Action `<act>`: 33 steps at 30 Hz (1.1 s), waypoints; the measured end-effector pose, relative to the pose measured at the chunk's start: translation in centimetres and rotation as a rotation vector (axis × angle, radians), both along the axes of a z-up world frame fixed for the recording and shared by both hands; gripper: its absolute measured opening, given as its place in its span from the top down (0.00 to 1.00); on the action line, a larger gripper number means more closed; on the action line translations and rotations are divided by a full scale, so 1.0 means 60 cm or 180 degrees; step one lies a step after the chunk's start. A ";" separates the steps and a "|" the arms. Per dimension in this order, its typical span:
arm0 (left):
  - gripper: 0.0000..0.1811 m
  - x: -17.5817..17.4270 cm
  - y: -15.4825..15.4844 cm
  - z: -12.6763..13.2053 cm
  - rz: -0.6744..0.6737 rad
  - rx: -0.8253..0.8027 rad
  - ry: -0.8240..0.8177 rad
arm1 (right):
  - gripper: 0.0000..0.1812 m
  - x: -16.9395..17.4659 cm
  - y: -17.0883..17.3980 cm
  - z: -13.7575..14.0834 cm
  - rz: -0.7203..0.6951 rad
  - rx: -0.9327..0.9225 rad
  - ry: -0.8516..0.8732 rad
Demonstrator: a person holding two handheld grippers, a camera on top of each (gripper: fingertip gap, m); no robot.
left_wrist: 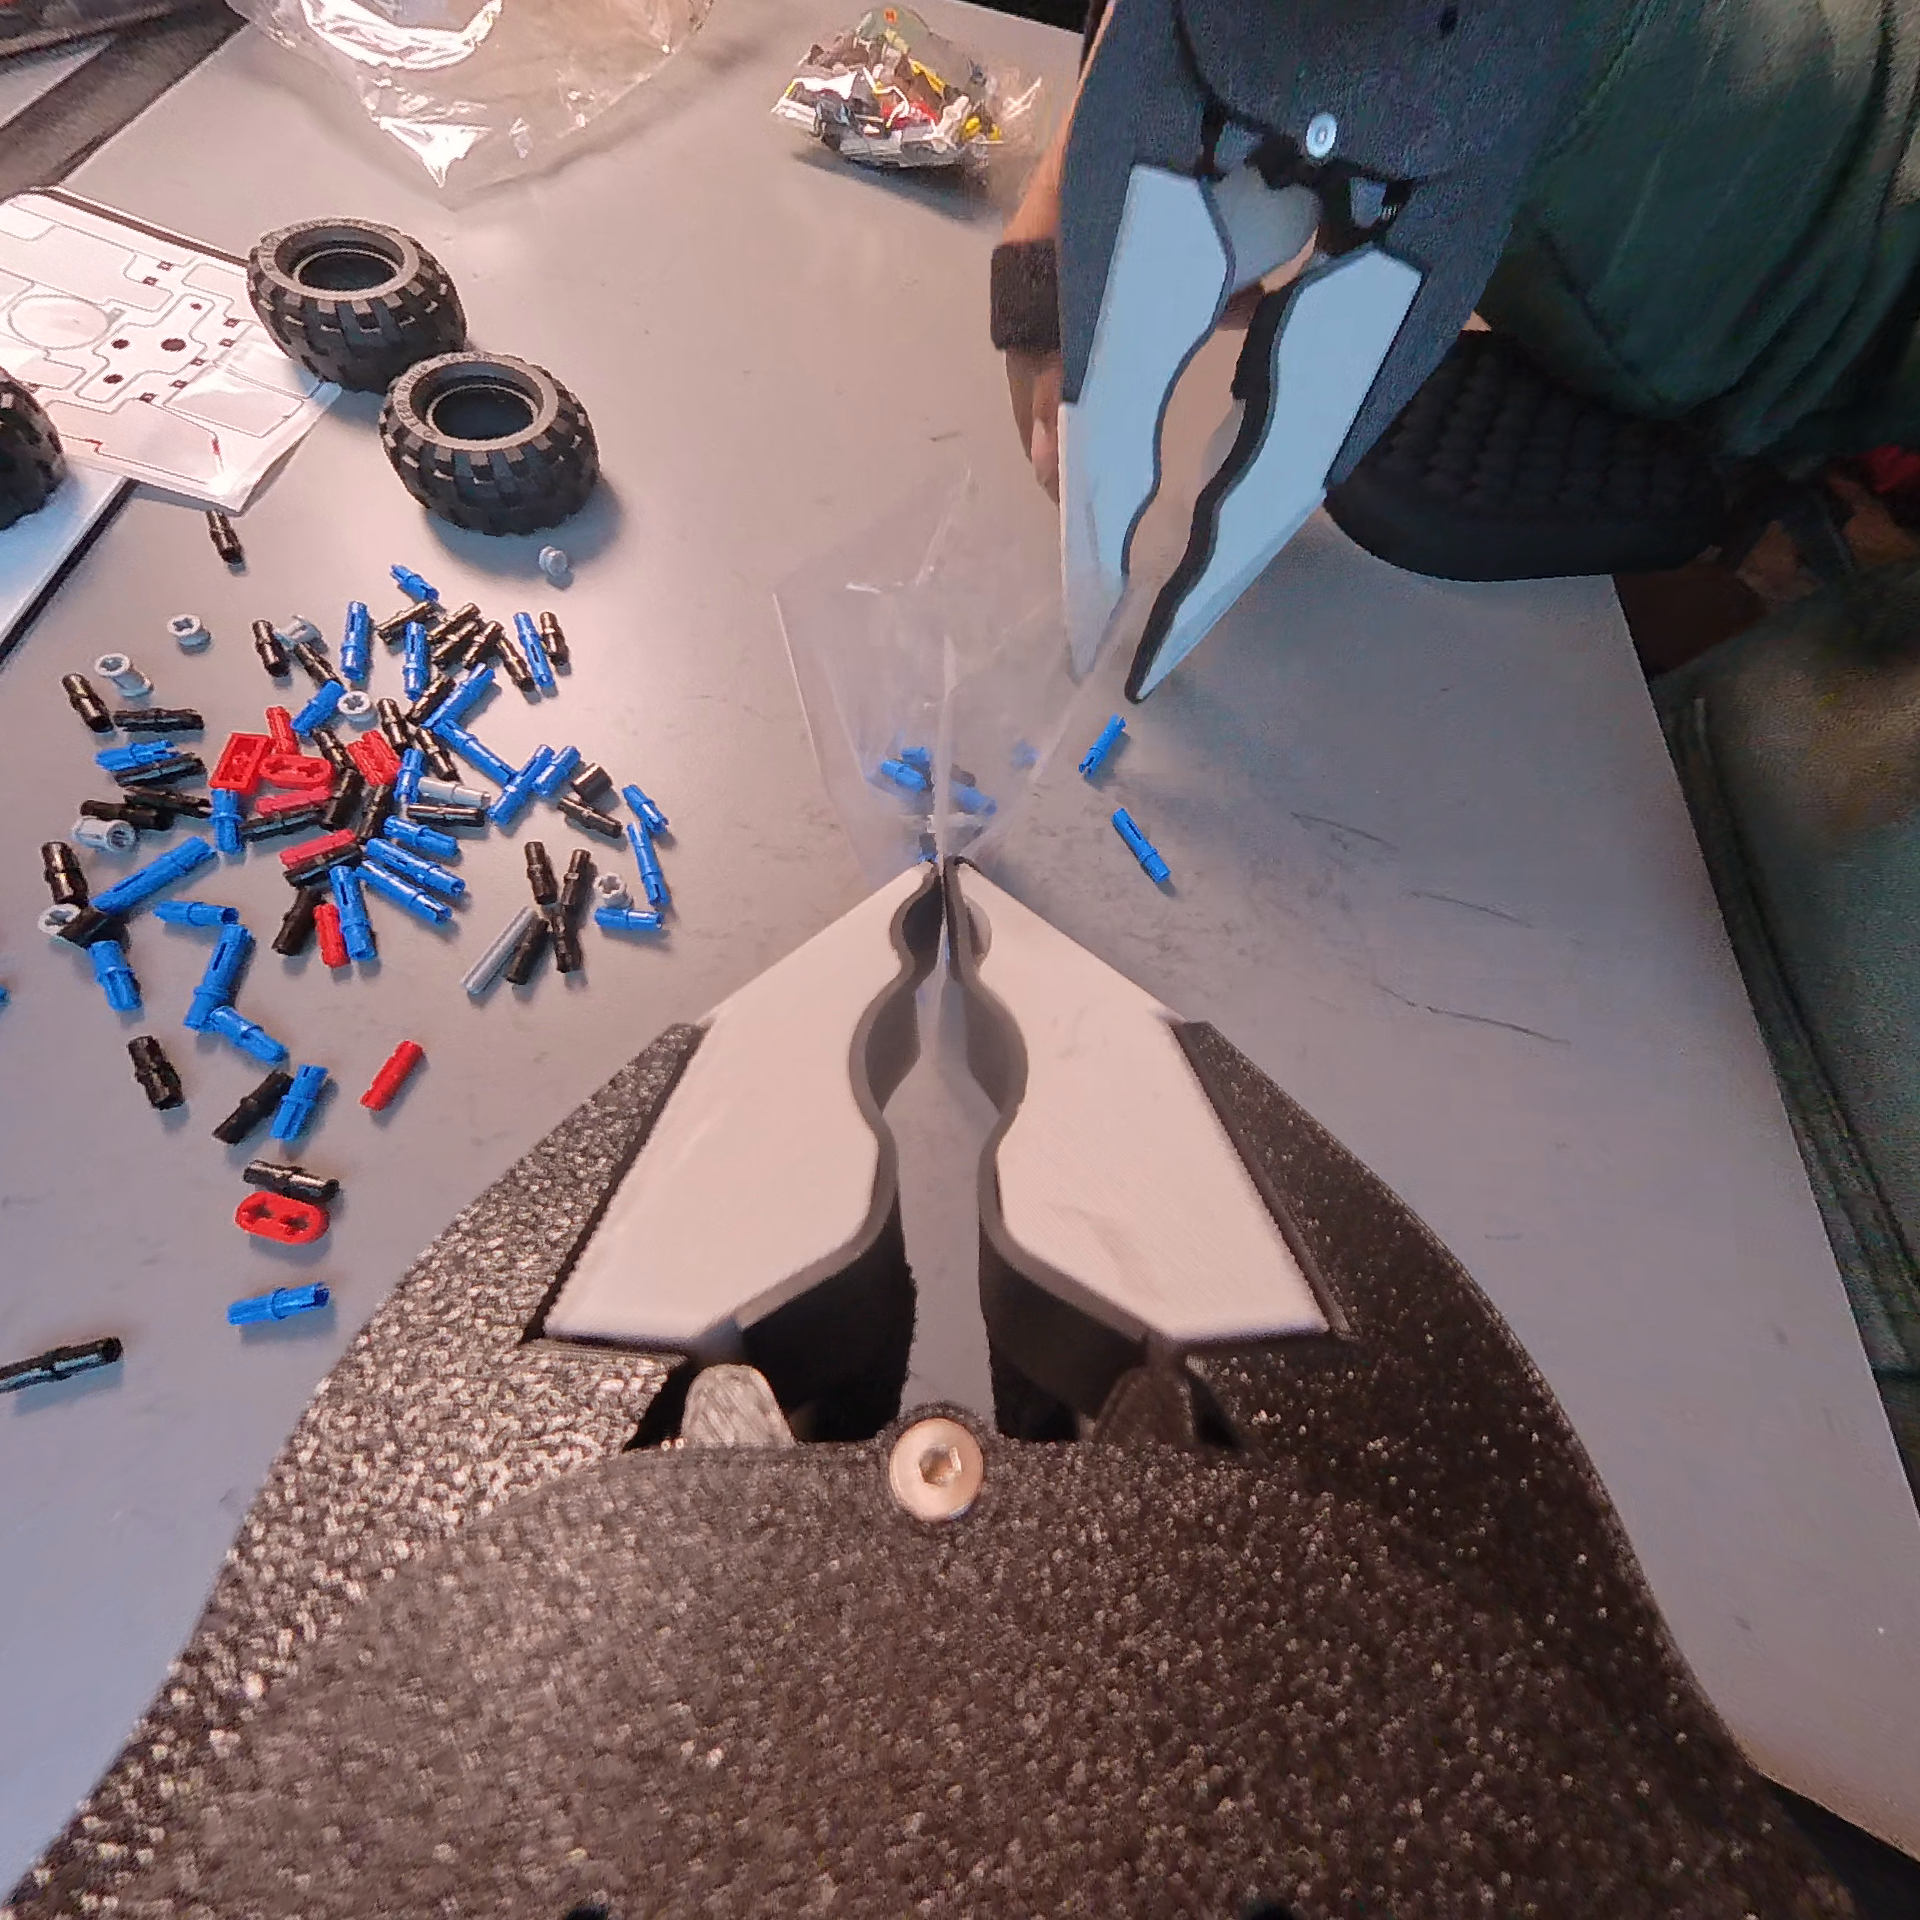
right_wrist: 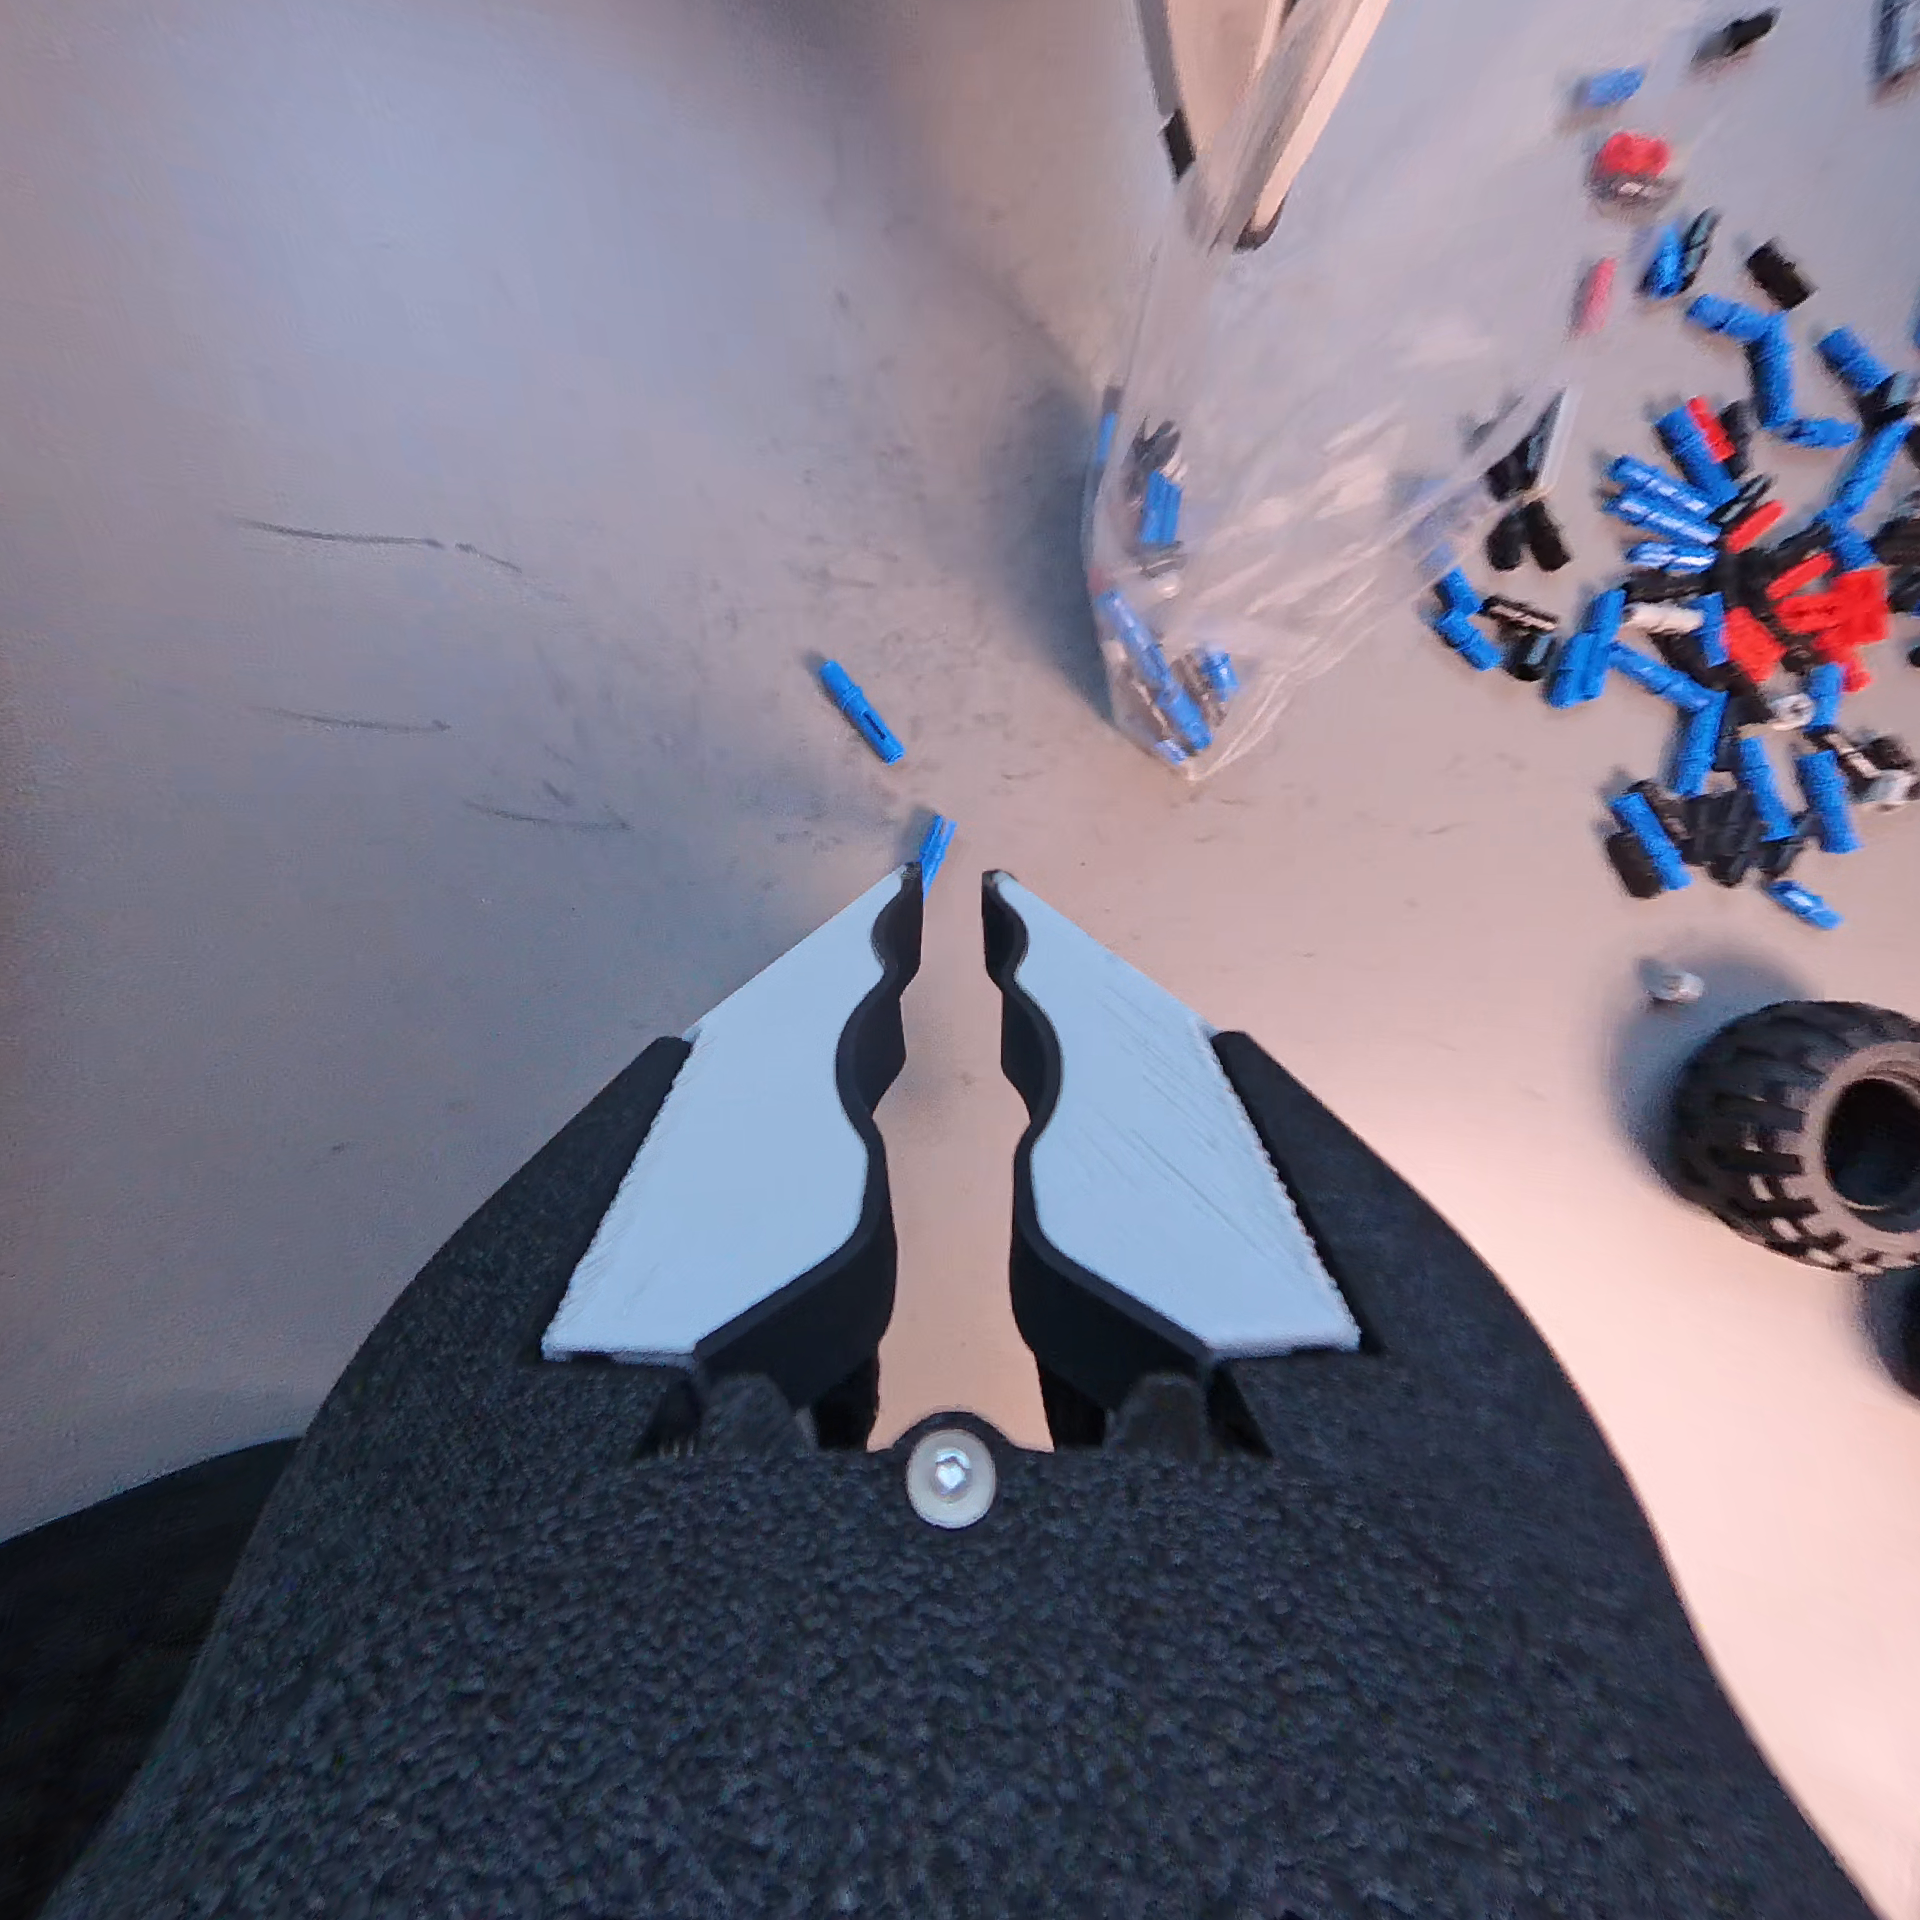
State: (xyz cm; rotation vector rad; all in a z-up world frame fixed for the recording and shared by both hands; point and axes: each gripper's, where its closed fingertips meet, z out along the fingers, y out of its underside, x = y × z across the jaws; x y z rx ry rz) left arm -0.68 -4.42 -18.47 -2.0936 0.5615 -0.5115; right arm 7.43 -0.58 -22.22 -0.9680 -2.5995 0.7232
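Observation:
My left gripper [left_wrist: 945, 868] is shut on the pinched edge of a clear plastic bag [left_wrist: 914, 707] that holds a few blue pins [left_wrist: 935, 774]. In the right wrist view the bag [right_wrist: 1278, 416] hangs tilted over the grey table with pins in its low corner. My right gripper [right_wrist: 951, 878] is slightly open and empty. A loose blue pin [right_wrist: 935, 844] lies at its left fingertip and another [right_wrist: 860, 710] a little beyond. The right gripper also shows in the left wrist view [left_wrist: 1109, 681], just right of the bag.
A pile of blue, black and red pins [left_wrist: 343, 810] lies left of the bag. Two black tyres [left_wrist: 353, 301] [left_wrist: 488, 442] stand behind it on the table, near a printed sheet [left_wrist: 135, 353]. A sealed parts bag [left_wrist: 899, 99] lies at the back. The table edge [left_wrist: 1704, 935] runs along the right.

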 end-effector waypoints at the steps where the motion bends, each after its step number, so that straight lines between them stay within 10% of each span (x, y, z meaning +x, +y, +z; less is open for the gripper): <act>1: 1.00 0.000 0.000 0.000 0.0000 0.0000 -0.0002 | 0.94 0.002 -0.003 -0.009 0.0003 -0.0012 -0.0035; 14: 1.00 0.001 -0.002 0.000 -0.0010 0.0001 -0.0007 | 0.98 0.004 -0.012 -0.023 0.0109 0.0023 -0.0101; 23: 1.00 0.004 -0.003 0.000 -0.0033 -0.0008 -0.0006 | 0.98 -0.079 -0.038 0.183 0.0133 -0.0330 0.0903; 33: 1.00 0.003 -0.005 0.000 -0.0042 -0.0003 -0.0028 | 0.98 -0.129 -0.023 0.147 0.0005 -0.0202 0.0769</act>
